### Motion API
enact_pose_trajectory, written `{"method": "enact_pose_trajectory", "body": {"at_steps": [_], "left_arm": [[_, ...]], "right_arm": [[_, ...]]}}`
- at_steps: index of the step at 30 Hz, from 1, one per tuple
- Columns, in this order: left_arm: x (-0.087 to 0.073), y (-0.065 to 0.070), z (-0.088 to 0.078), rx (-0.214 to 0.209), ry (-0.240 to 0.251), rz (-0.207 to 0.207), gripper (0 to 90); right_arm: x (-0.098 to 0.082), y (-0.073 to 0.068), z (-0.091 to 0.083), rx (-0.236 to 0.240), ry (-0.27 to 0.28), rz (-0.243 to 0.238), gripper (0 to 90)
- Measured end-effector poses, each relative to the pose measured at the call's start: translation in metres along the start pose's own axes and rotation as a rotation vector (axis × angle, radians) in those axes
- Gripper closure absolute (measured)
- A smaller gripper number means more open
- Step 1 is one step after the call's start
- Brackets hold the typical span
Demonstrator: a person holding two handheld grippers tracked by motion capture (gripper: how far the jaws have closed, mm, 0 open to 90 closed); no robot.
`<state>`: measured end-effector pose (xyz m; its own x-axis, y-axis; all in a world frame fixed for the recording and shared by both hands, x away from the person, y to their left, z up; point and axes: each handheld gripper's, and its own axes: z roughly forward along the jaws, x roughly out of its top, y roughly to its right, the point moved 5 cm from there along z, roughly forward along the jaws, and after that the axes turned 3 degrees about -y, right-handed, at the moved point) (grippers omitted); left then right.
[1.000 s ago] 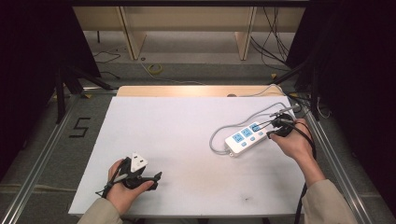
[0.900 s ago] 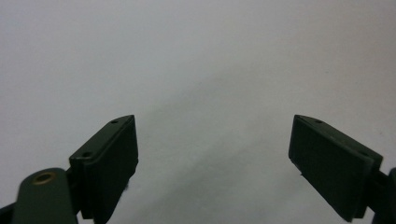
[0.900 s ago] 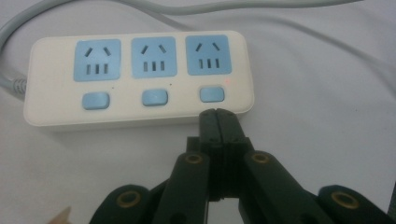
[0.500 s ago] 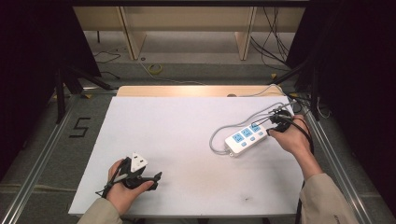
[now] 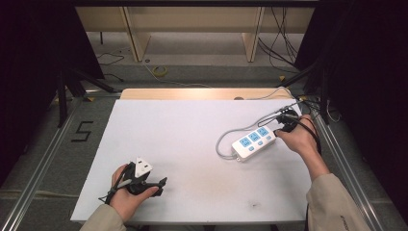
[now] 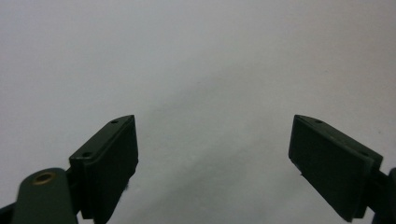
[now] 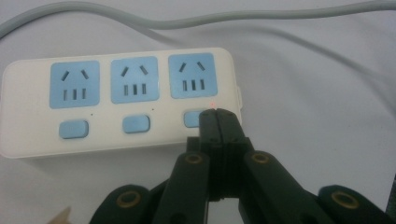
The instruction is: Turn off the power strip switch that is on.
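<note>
A white power strip [image 5: 253,141] with three blue sockets lies at the right of the white board [image 5: 192,130], its grey cable [image 5: 226,137] looping off to the back. My right gripper [image 5: 280,127] is at the strip's right end. In the right gripper view the strip [image 7: 116,107] lies crosswise. The right gripper [image 7: 217,114] is shut, its joined tips over the rightmost blue switch button [image 7: 192,118], just below a small red light [image 7: 212,103]. Whether they touch the button I cannot tell. My left gripper [image 5: 156,185] rests at the front left; in its own view it [image 6: 212,140] is open over bare board.
The board's wooden back edge [image 5: 202,93] borders a floor with loose cables [image 5: 279,43] and table legs. Metal rails [image 5: 43,159] run along both sides of the table. A "5" mark [image 5: 82,131] lies to the board's left.
The right hand has shifted a little at the strip's right end, jaws still shut. The left hand and gripper have kept still.
</note>
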<state>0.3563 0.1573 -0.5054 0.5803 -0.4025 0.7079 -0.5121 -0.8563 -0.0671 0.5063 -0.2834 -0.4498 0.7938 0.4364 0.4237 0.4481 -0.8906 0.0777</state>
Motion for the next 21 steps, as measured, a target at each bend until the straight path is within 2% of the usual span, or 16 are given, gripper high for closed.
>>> {"method": "enact_pose_trajectory", "body": {"at_steps": [21], "left_arm": [[0.000, 0.001, 0.000, -0.005, -0.001, 0.000, 15.5]], "right_arm": [[0.011, 0.005, 0.012, 0.000, -0.045, 0.014, 90.0]]}}
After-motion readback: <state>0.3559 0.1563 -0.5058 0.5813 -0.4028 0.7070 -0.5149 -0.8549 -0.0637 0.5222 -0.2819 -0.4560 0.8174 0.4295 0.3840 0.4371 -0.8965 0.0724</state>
